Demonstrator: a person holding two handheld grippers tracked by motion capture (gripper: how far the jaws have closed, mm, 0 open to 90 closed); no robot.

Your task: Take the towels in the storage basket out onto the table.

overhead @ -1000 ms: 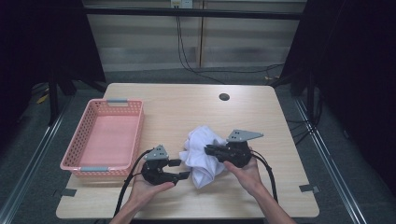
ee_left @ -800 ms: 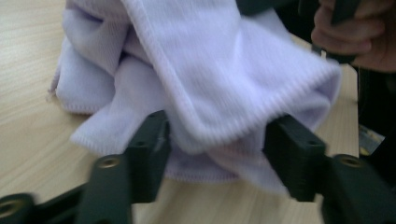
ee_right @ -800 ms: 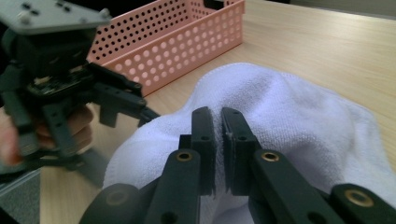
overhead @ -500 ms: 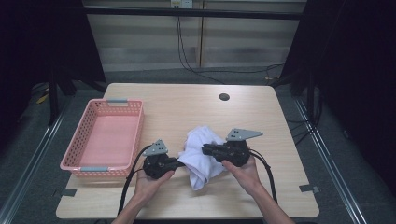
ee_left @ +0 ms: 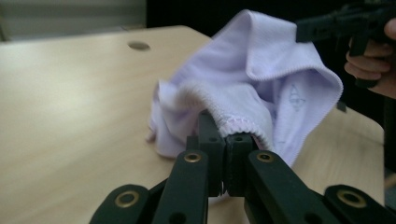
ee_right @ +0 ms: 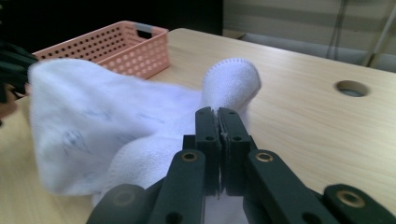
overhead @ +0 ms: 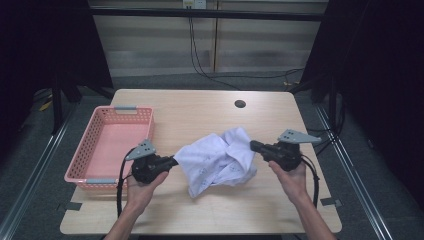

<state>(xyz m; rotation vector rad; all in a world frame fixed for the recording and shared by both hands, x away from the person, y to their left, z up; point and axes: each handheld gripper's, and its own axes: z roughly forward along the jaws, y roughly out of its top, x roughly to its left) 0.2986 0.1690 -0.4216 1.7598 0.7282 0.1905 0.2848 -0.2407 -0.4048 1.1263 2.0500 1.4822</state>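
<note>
At the far left of the table point(overhead: 200, 215) stands the pink basket point(overhead: 107, 145), with its long side near your left hand. Your left hand-held gripper point(overhead: 172, 161) points to the right, and its jaws are pressed together on the left edge of the white cloth point(overhead: 217, 160); in the left gripper view you can see the pink-stitched hem point(ee_left: 238, 125) caught between them. The cloth hangs between your two hands, a bit crumpled, above the middle of the table, and its lower part sags toward the wood. Your right hand-held gripper point(overhead: 253, 145) points to the left and is clamped on the right edge of the same cloth. Behind the cloth, the table has a small round hole point(overhead: 240, 104).
</note>
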